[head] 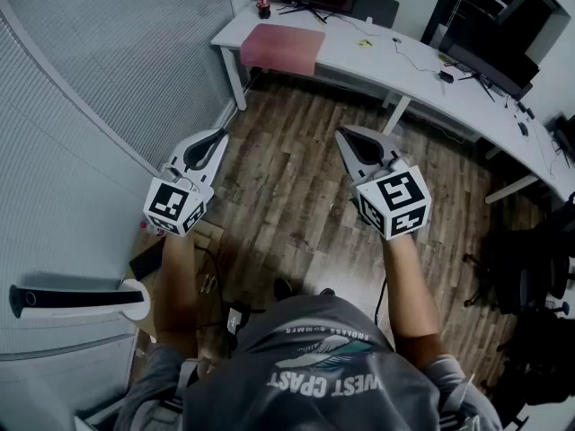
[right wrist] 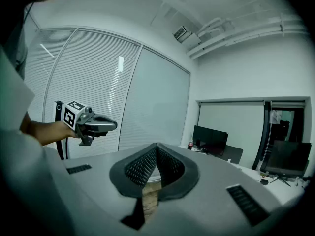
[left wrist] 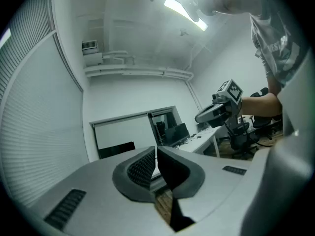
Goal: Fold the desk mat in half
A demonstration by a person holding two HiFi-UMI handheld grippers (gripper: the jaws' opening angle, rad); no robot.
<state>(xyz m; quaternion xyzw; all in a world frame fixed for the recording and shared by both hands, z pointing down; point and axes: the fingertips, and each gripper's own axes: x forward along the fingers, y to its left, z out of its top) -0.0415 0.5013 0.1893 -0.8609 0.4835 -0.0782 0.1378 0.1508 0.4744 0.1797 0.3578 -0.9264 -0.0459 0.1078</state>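
- The desk mat (head: 281, 48) was a dull pink, matte rectangle lying flat at the white worktop's (head: 377, 52) left end, near a dark bottle (head: 263, 3).
- The left hand-held gripper (left wrist: 156, 154) and right hand-held gripper (right wrist: 156, 149) had their ribbed dark pads pressed together on nothing, well apart from the mat.

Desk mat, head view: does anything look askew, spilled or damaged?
Nothing stands out. The desk mat lies flat at the left end of the desk, with the bottle upright behind it. It is too far away to judge fine damage.
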